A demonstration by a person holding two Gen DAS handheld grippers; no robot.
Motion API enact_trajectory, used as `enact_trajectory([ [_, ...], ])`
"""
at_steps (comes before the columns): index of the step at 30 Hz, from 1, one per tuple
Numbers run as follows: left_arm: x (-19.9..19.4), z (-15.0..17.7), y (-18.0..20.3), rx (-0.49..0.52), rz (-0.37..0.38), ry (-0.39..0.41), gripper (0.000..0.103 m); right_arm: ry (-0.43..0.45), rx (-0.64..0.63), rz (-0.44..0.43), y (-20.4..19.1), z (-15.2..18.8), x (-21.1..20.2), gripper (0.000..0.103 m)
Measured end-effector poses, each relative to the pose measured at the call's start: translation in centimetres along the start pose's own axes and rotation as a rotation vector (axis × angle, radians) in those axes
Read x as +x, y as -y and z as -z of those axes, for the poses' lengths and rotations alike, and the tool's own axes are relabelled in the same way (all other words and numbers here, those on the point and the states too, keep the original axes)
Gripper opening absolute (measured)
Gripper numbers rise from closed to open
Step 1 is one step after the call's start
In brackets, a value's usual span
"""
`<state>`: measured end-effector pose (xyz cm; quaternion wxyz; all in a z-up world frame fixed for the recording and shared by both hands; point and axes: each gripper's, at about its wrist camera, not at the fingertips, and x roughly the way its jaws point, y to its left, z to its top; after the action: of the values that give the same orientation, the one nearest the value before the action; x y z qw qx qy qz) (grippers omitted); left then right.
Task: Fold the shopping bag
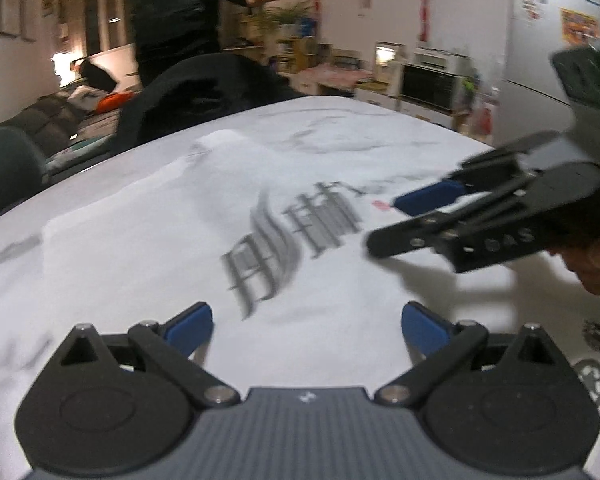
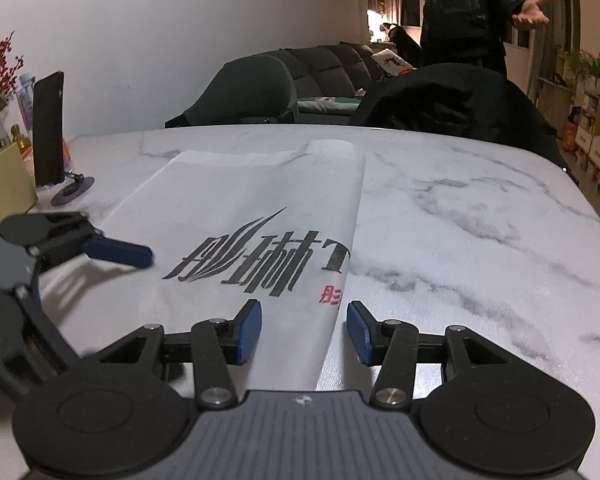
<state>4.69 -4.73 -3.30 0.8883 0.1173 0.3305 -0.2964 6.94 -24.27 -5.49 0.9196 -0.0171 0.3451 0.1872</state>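
Counter point(image 2: 480, 208), marbled white, is carrying the shopping bag point(image 2: 236, 208), which is lying flat on it with dark lettering and a small red mark facing up. Bag's long axis is running away from the right wrist camera, toward the far edge where dark chairs point(image 2: 256, 92) are standing. Its right long edge is showing as a straight line that is passing between the right gripper's fingers, so that edge is lying directly ahead of and under the right gripper point(image 2: 304, 330). Bag appears not yet folded over on this side; that is a judgement from its flat lie.

Right gripper is hovering low over the near end of the bag, fingers spread apart and holding nothing, one finger over the bag and the other over bare counter. It is judged the nearer tool to the right long edge, and the likelier one to take it.

Left gripper point(image 1: 306, 326) is sitting over the bag's broad face, its fingers point(image 1: 190, 328) spread wide and empty, lettering ahead of them. Its view is motion-blurred, so whether it is touching the bag cannot be told. In that view the right gripper point(image 1: 384, 222) is reaching in from the right, angled downward across the bag near the red mark.

Person point(image 2: 472, 12) is standing beyond the chairs, clear of the work.
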Motion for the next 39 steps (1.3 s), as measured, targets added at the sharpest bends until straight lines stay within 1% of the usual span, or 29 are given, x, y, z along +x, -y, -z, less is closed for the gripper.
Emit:
enact_trajectory([
  [3, -1.3, 0.7, -1.5, -0.048, -0.080, -0.012, 0.098, -0.003, 0.009, -0.002, -0.1, 0.2, -0.4, 0.044],
  [5, -2.3, 1.0, -2.5, -0.080, -0.134, -0.015, 0.094, -0.005, 0.016, -0.013, -0.2, 0.4, -0.7, 0.039],
  [6, -2.9, 1.3, -3.1, -0.099, -0.159, -0.011, 0.093, -0.003, 0.019, -0.017, -0.2, 0.5, -0.9, 0.039],
  [9, -3.8, 2.1, -4.5, -0.156, -0.207, -0.011, 0.085, 0.011, 0.031, -0.025, -0.4, 1.0, -1.2, 0.038],
  [11, -4.1, 2.6, -5.3, -0.197, -0.235, -0.017, 0.075, 0.019, 0.037, -0.030, -0.5, 1.2, -1.3, 0.036],
  [12, -4.3, 2.8, -5.6, -0.217, -0.239, -0.014, 0.073, 0.020, 0.035, -0.027, -0.6, 1.2, -1.3, 0.035],
  [14, -4.6, 3.1, -6.0, -0.257, -0.244, 0.002, 0.060, 0.022, 0.036, -0.016, -0.7, 1.2, -1.3, 0.028],
  [15, -4.6, 3.2, -6.0, -0.260, -0.258, 0.007, 0.055, 0.026, 0.037, -0.006, -0.7, 1.3, -1.3, 0.026],
  [16, -4.6, 3.2, -6.1, -0.265, -0.267, 0.015, 0.045, 0.031, 0.038, 0.005, -0.8, 1.4, -1.3, 0.023],
  [17, -4.6, 3.3, -6.1, -0.272, -0.277, 0.023, 0.037, 0.036, 0.039, 0.016, -0.9, 1.4, -1.3, 0.021],
  [18, -4.6, 3.3, -6.2, -0.280, -0.289, 0.032, 0.033, 0.041, 0.035, 0.027, -1.1, 1.5, -1.3, 0.020],
  [19, -4.5, 3.3, -6.3, -0.280, -0.297, 0.040, 0.023, 0.045, 0.029, 0.038, -1.3, 1.6, -1.3, 0.019],
  [20, -4.3, 3.2, -6.3, -0.280, -0.299, 0.046, 0.019, 0.049, 0.023, 0.050, -1.5, 1.6, -1.2, 0.017],
  [25, -3.0, 2.0, -6.5, -0.261, -0.314, 0.046, 0.016, 0.034, 0.030, 0.085, -1.3, 0.7, -0.5, 0.015],
  [31, -0.7, -0.4, -7.8, -0.256, -0.319, 0.028, 0.016, -0.004, 0.036, 0.108, 0.1, -1.9, 2.0, 0.015],
  [35, 0.5, -1.3, -8.4, -0.255, -0.322, 0.025, 0.018, -0.011, 0.041, 0.125, 1.1, -3.3, 3.6, 0.015],
  [37, 1.0, -1.6, -8.5, -0.246, -0.323, 0.028, 0.023, -0.019, 0.029, 0.135, 1.2, -3.8, 4.1, 0.016],
  [39, 1.2, -1.8, -8.7, -0.241, -0.319, 0.028, 0.027, -0.030, 0.027, 0.143, 1.5, -4.0, 4.1, 0.023],
])
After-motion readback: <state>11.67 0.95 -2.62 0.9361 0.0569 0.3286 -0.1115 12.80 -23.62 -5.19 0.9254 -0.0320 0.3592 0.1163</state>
